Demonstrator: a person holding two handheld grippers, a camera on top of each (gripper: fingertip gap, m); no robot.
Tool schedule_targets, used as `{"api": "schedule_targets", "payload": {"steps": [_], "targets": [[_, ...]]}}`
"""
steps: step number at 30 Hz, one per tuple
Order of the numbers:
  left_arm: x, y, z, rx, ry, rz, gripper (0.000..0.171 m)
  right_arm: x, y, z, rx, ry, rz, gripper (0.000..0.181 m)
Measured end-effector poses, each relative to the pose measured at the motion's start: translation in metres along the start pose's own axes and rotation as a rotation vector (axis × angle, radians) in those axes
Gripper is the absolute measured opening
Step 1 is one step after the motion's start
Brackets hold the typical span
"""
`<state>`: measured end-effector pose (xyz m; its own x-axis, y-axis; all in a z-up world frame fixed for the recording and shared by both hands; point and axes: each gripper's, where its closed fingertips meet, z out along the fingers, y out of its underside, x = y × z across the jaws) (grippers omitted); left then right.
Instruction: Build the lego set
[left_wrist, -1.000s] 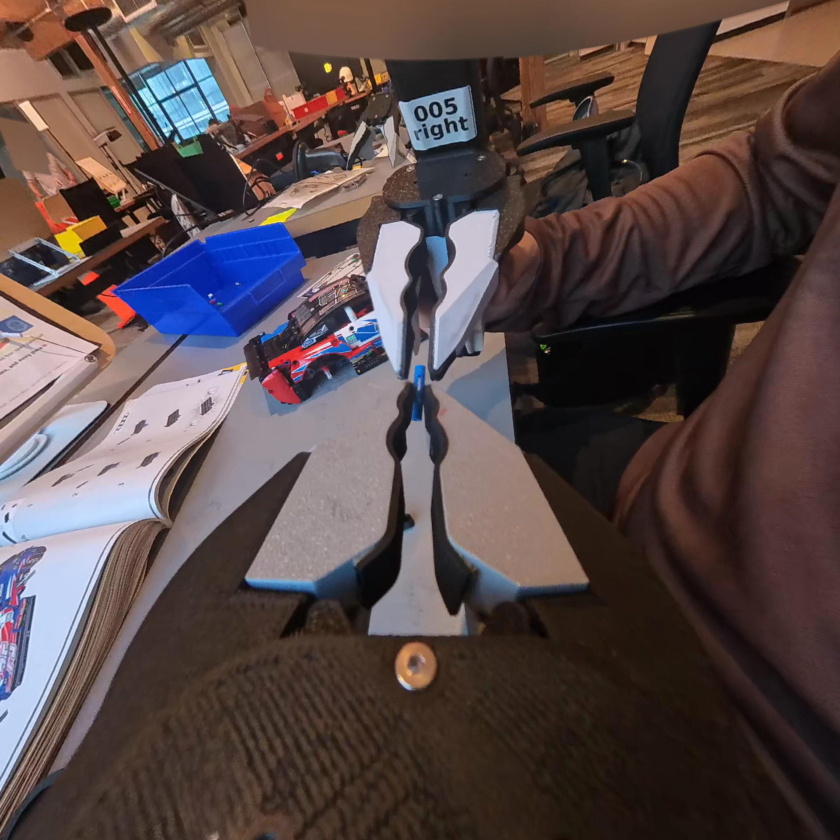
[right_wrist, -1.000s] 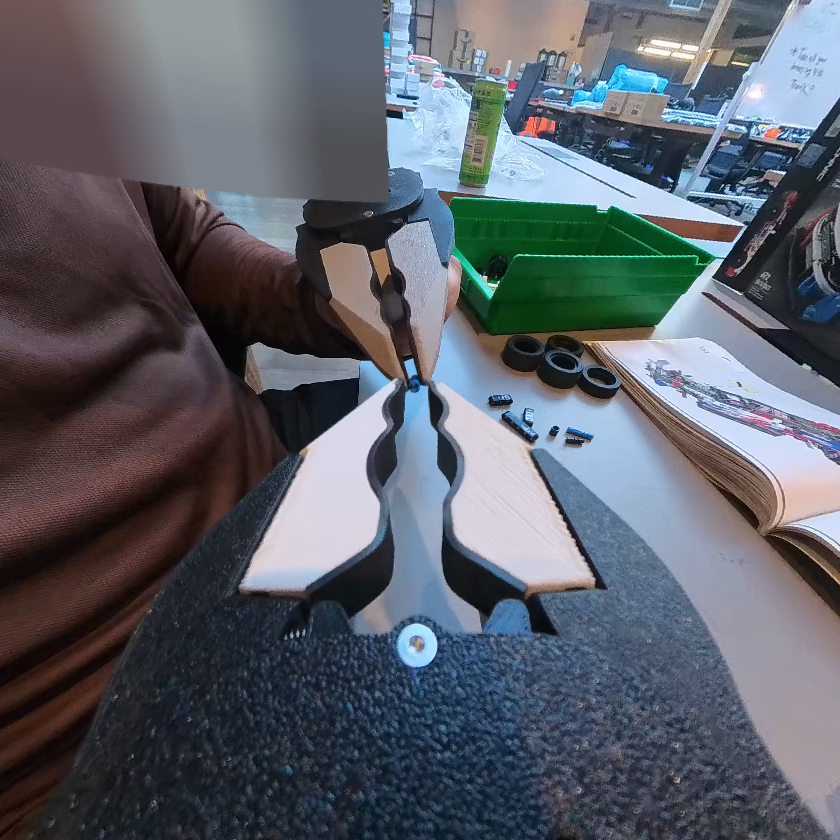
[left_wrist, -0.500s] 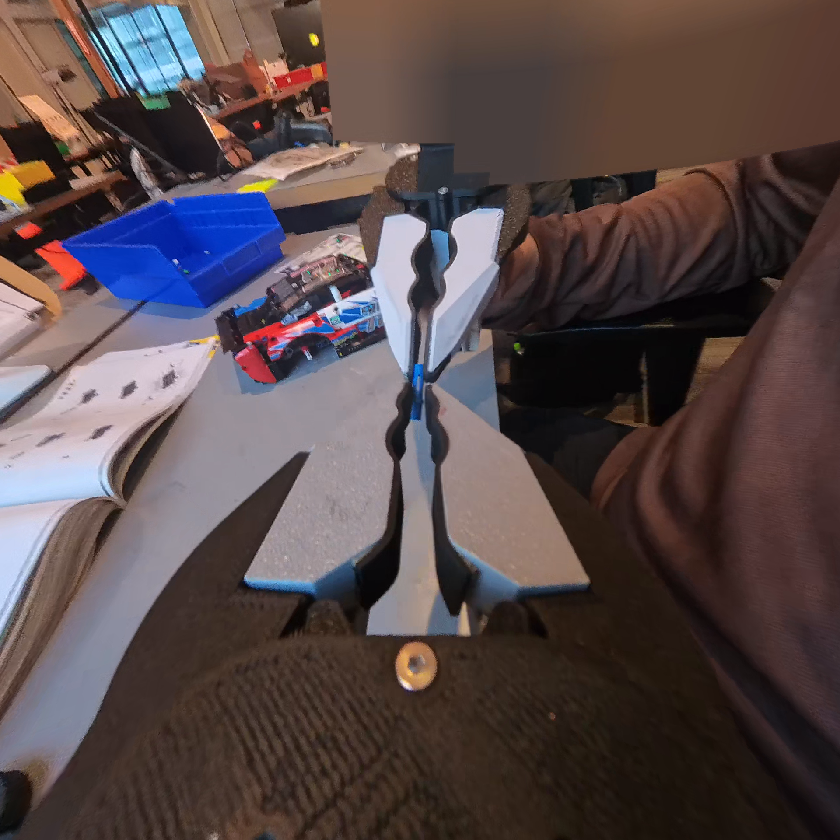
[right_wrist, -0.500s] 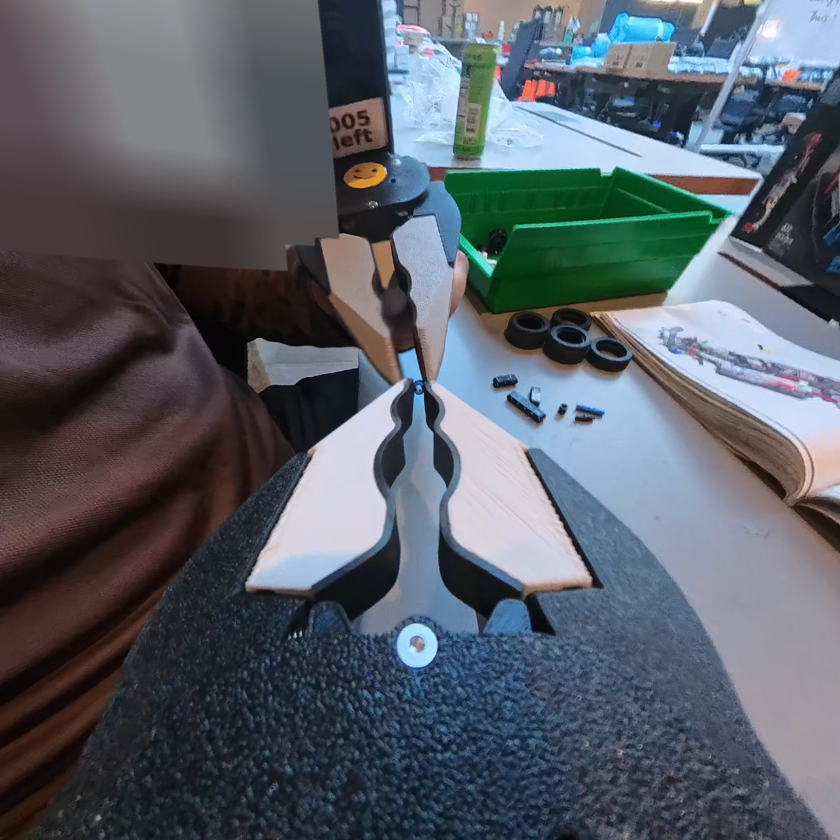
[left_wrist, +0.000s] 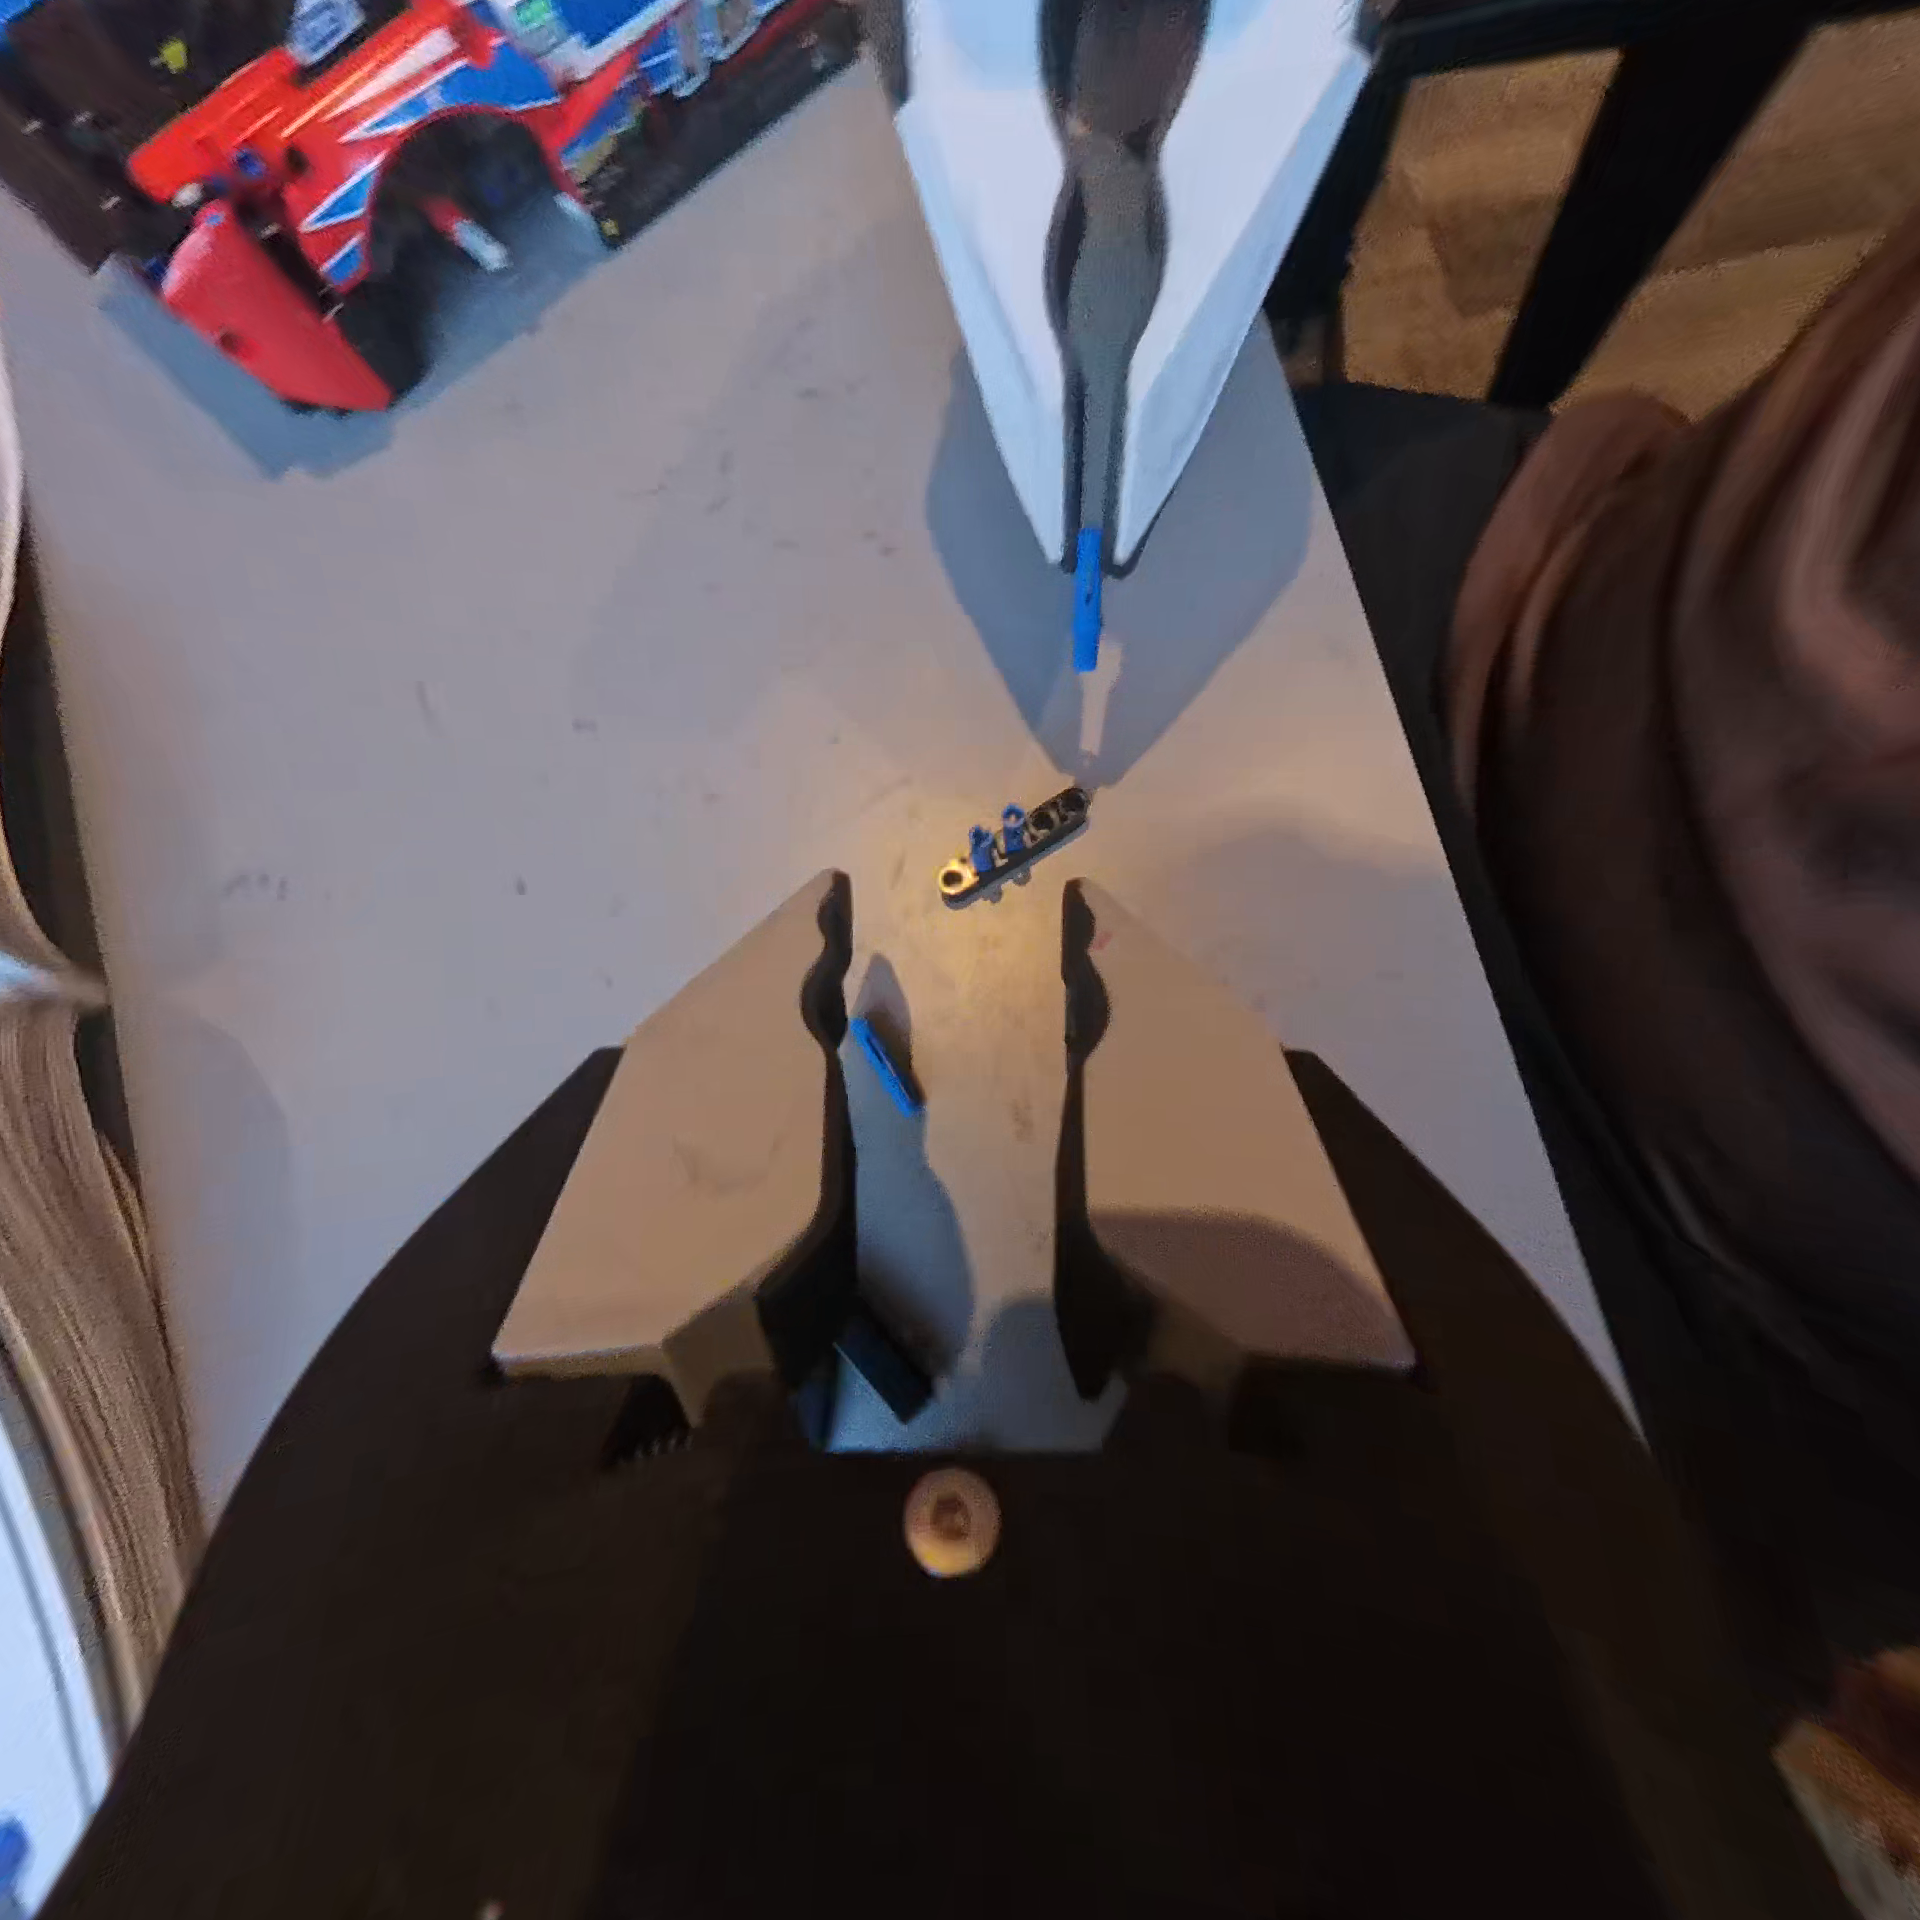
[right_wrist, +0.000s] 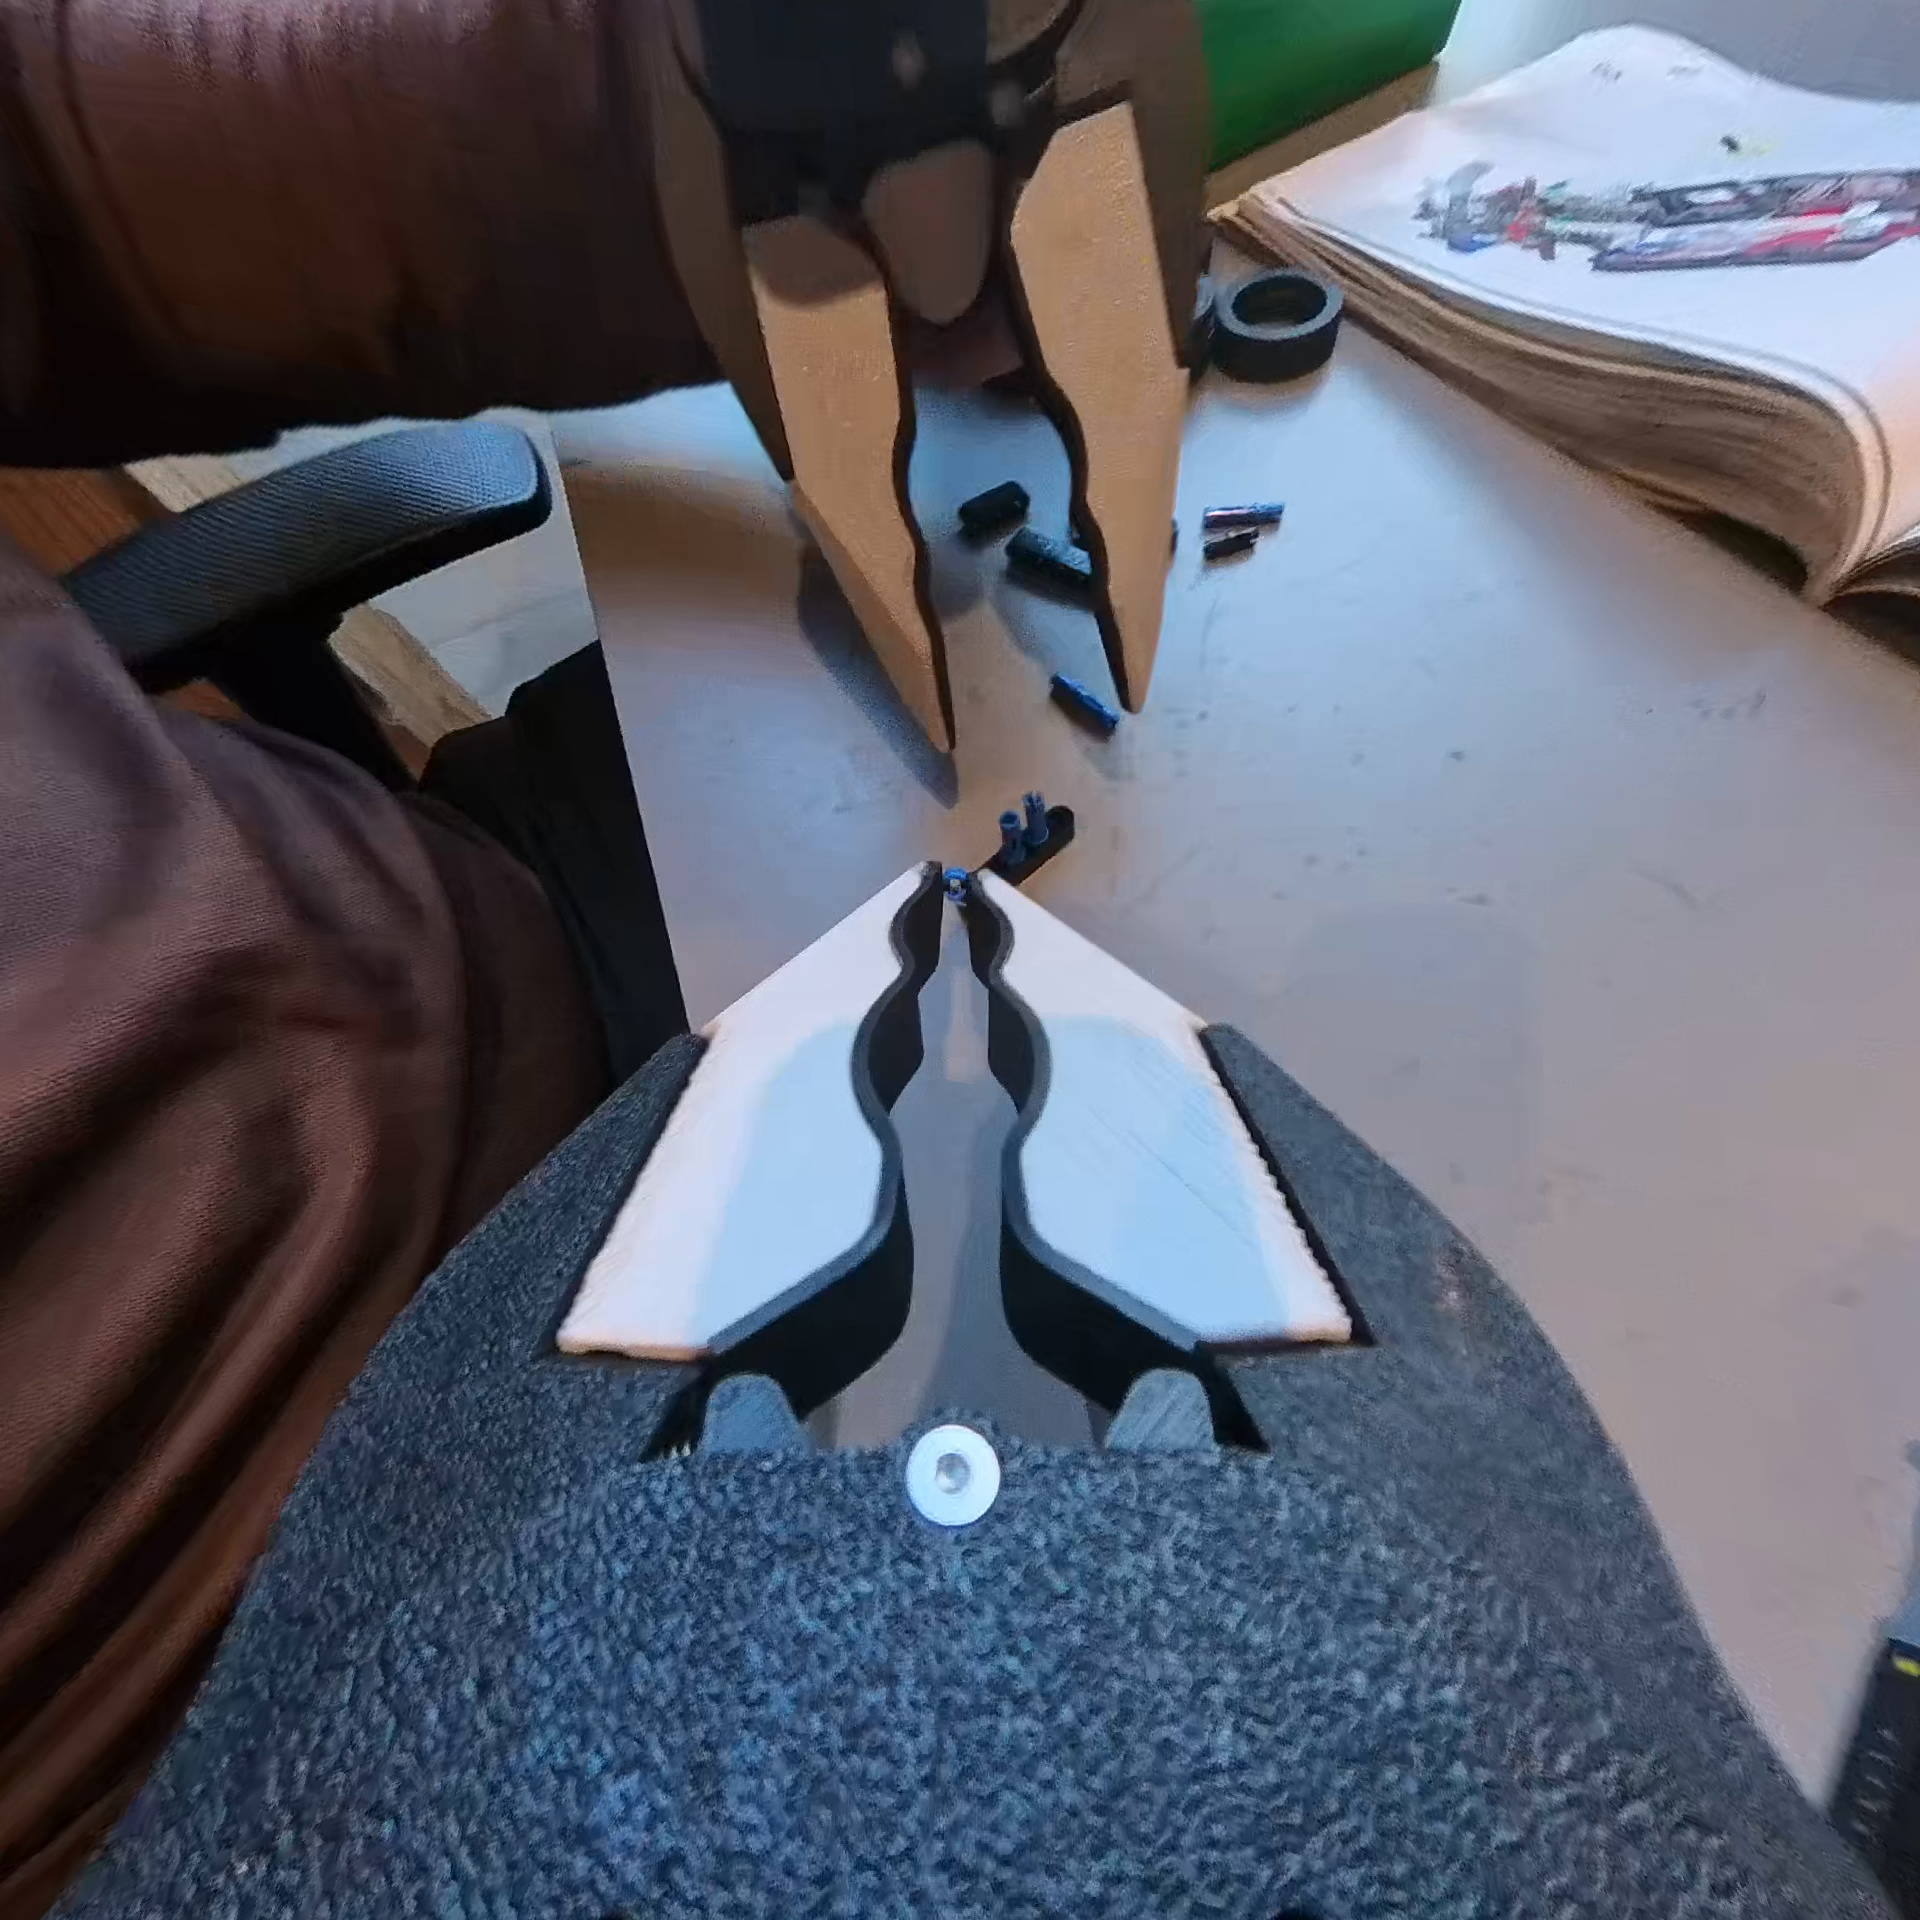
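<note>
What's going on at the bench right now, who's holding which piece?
A person is building a lego car with two handheld grippers. The right gripper is shut on a blue pin, poised above a small black beam lying on the table with two blue pins already in it. The left gripper is open and empty; another blue pin lies between its fingers.

armrest (right_wrist: 312, 509) sitting left of table (right_wrist: 1455, 935) | green bin (right_wrist: 1320, 62) sitting far back | brown sleeve (right_wrist: 312, 187) filling top-left
</note>
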<state>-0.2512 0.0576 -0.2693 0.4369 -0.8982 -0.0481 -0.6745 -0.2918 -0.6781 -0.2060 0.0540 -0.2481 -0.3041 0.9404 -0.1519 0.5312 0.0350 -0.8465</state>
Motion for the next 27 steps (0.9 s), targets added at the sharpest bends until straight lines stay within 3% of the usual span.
{"api": "schedule_targets", "payload": {"steps": [3, 6, 11, 15, 22, 27], "targets": [[0.005, -0.002, 0.011, -0.052, 0.111, 0.078, 0.035, 0.000, 0.004, 0.002, -0.008, -0.014, 0.023, 0.004], [0.002, 0.014, 0.027, -0.160, 0.146, 0.123, 0.034, 0.000, 0.006, 0.004, -0.018, -0.012, 0.023, 0.004], [0.004, 0.012, 0.033, -0.140, 0.136, 0.091, 0.015, 0.003, 0.010, 0.008, -0.034, 0.007, 0.005, 0.004], [0.021, 0.008, 0.035, -0.099, 0.109, 0.000, 0.011, 0.006, 0.016, 0.012, -0.056, 0.011, 0.020, 0.004], [0.052, 0.014, 0.023, -0.098, 0.068, -0.254, 0.022, 0.003, 0.022, 0.017, -0.123, 0.043, -0.036, 0.004], [0.045, 0.019, 0.014, -0.050, 0.007, -0.253, 0.028, -0.012, 0.019, 0.018, -0.108, -0.034, -0.014, 0.004]]}}
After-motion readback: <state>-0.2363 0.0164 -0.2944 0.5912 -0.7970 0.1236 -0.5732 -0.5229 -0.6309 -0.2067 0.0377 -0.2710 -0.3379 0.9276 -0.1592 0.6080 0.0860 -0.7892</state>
